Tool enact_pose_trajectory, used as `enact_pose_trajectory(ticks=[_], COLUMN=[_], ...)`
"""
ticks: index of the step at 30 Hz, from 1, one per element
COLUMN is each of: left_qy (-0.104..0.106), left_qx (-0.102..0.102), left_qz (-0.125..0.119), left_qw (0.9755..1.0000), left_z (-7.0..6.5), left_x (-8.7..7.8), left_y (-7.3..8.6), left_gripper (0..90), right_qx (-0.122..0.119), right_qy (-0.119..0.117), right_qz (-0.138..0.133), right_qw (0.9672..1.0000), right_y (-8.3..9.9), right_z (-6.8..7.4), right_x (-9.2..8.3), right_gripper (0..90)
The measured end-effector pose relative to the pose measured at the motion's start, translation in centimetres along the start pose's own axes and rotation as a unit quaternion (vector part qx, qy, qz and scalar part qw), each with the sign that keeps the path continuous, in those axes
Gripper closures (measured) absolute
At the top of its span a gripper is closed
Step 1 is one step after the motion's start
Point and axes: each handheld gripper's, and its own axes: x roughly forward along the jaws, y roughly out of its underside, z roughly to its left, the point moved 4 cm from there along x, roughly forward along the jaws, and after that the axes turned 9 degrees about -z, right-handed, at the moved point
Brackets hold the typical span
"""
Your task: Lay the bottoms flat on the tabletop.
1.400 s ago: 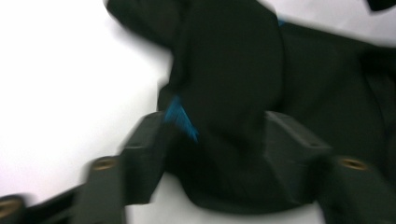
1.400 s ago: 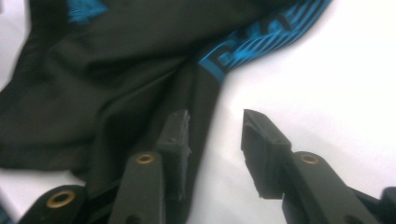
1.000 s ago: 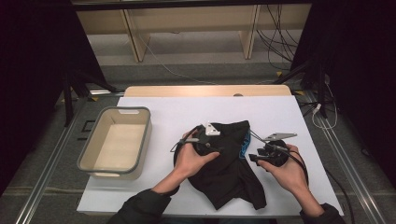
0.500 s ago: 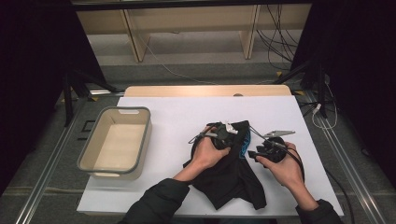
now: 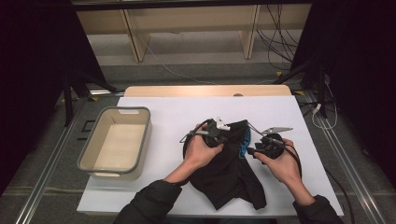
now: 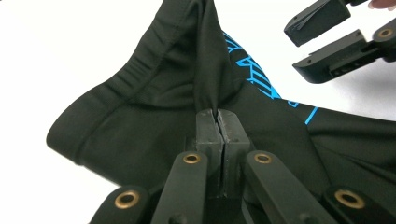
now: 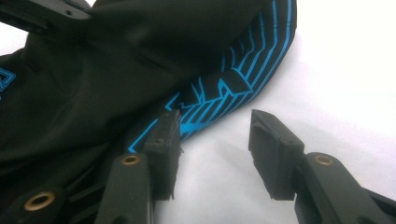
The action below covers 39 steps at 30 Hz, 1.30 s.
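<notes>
Pinching a fold of the black garment (image 6: 154, 116) with the left gripper (image 6: 218, 122), while the right gripper (image 7: 212, 135) waits open beside it.

Closing within the last moment, the left gripper now has its jaws together on a thin raised ridge of the soft, matte cloth, which has a stitched hem and bright blue line print. The right gripper has its jaws apart over the bare white table (image 5: 163, 112); one pad is just beside the blue printed edge, and I cannot tell if it touches. The garment lies crumpled near the front edge of the table, between the two hands. To the left, well apart from it, stands a grey rectangular tub (image 5: 114, 142) with rounded corners. Open table surface lies behind the garment and to its right.
</notes>
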Motion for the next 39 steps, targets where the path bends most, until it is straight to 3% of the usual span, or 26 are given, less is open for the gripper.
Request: enact_pose_trajectory(ticks=[7, 17, 21, 28, 32, 36, 37, 39], left_qy=[-0.010, -0.041, -0.052, -0.074, -0.080, -0.083, -0.083, -0.083], left_qx=[-0.005, -0.032, -0.037, -0.078, -0.094, -0.105, -0.106, -0.106], left_qz=[-0.005, -0.011, -0.001, 0.013, 0.017, 0.019, 0.019, 0.019], left_qw=[0.9999, 0.9986, 0.9980, 0.9942, 0.9923, 0.9908, 0.9907, 0.9907], left_z=[0.7, 2.7, 3.2, 5.0, 5.8, 6.1, 6.2, 6.3], left_x=[-1.6, -6.4, -8.0, -9.3, -9.3, -8.8, -8.7, -8.4], left_y=[0.8, 3.7, 5.2, 8.3, 9.0, 9.3, 9.3, 9.2], left_gripper=[88.3, 88.3, 88.3, 88.2, 88.2, 88.1, 88.1, 88.1], right_qx=[0.004, 0.015, 0.019, 0.035, 0.042, 0.039, 0.046, 0.039], right_qy=[0.004, 0.024, 0.033, 0.058, 0.066, 0.055, 0.050, 0.059], right_qz=[-0.007, -0.018, -0.014, 0.008, 0.010, 0.015, 0.017, 0.023], right_qw=[1.0000, 0.9994, 0.9992, 0.9977, 0.9969, 0.9976, 0.9975, 0.9972], right_y=[-0.6, -2.4, -2.7, -2.3, -2.1, -2.0, -2.0, -2.1], right_z=[-0.2, -1.0, -1.4, -2.7, -2.9, -2.6, -2.5, -2.7], right_x=[0.6, 2.1, 3.2, 5.1, 5.6, 5.6, 5.4, 4.8], right_gripper=[54.5, 49.4, 47.4, 47.1, 59.3, 89.4, 89.9, 90.0])
